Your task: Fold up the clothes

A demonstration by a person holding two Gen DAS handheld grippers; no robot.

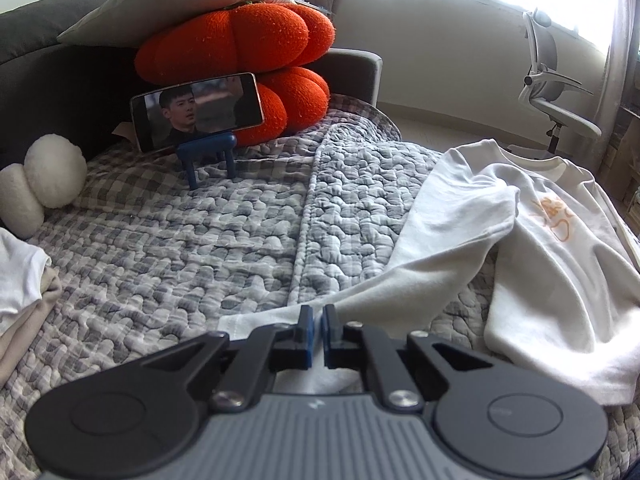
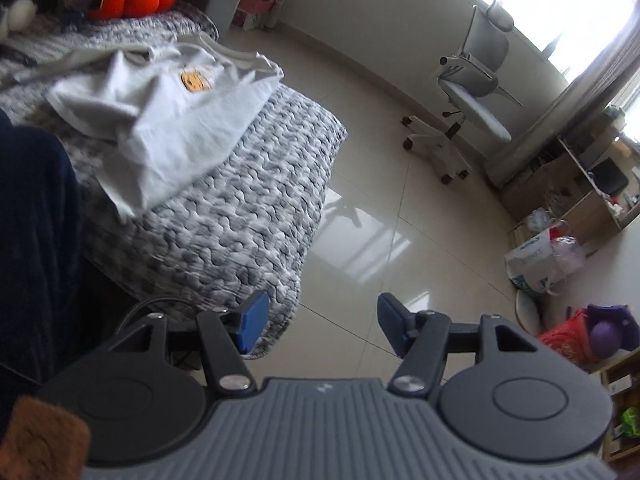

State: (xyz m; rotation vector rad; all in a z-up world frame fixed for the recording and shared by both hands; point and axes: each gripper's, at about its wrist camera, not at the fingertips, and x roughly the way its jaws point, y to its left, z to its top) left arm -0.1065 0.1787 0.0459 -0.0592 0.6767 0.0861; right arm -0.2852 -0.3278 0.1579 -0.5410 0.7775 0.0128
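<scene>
Blue pads of the left gripper (image 1: 319, 334), nearest the lens, are clamped on the white cuff of a long sleeve (image 1: 420, 276), which stretches ahead and to the right of that gripper across a grey quilted blanket (image 1: 200, 248). Off to its left edge sits a heap of pale clothes (image 1: 20, 280); farther ahead, a phone (image 1: 198, 111) leans on orange cushions (image 1: 240, 40). To its right lies the white shirt (image 1: 560, 248) itself, rumpled, orange print up, near the bed's corner. Farther right still, the right gripper (image 2: 318, 326) hangs released over the tiled floor (image 2: 400, 200), holding nothing, the shirt ahead and to its left. Judged from this, a sleeve is being drawn out or folded in; the next move calls for keeping the cuff taut and bringing the free gripper to the cloth.
</scene>
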